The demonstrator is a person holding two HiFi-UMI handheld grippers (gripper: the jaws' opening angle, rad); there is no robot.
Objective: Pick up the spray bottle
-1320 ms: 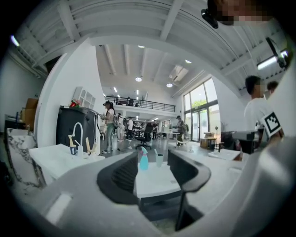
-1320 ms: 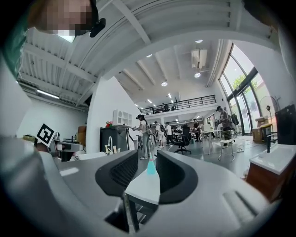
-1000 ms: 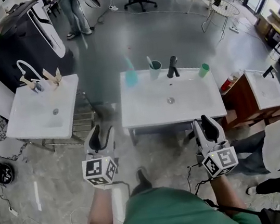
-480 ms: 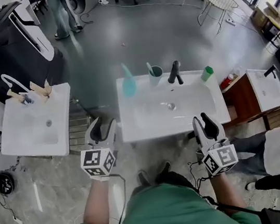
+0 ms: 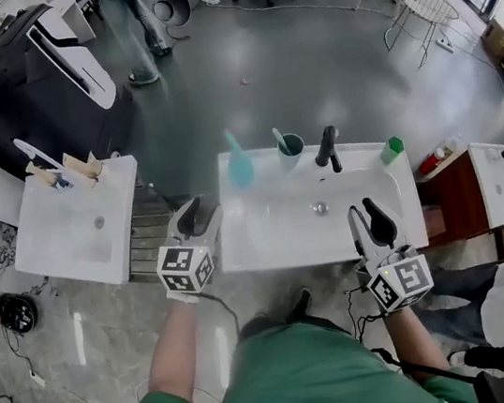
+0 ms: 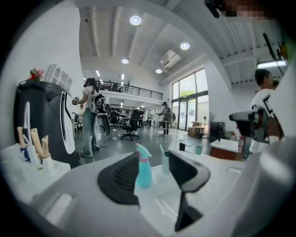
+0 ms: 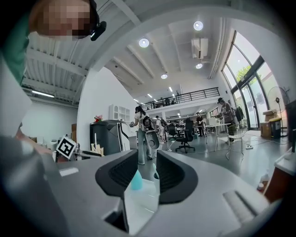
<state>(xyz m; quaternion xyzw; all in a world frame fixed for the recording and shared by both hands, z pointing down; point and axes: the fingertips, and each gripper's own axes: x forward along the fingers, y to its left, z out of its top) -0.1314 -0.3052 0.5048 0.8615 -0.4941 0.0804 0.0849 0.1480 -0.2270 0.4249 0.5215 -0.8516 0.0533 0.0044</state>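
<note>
Aiming wide-open, empty left gripper [image 5: 196, 216] at teal spray bottle [image 5: 239, 164] on back rim of washbasin [image 5: 271, 233], ready to grab; right gripper [image 5: 370, 219] parted, empty, spare.

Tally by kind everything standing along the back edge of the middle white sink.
spray bottle: 1
cup: 1
toothbrush, standing in the cup: 1
faucet: 1
green container: 1
Total: 5
</note>
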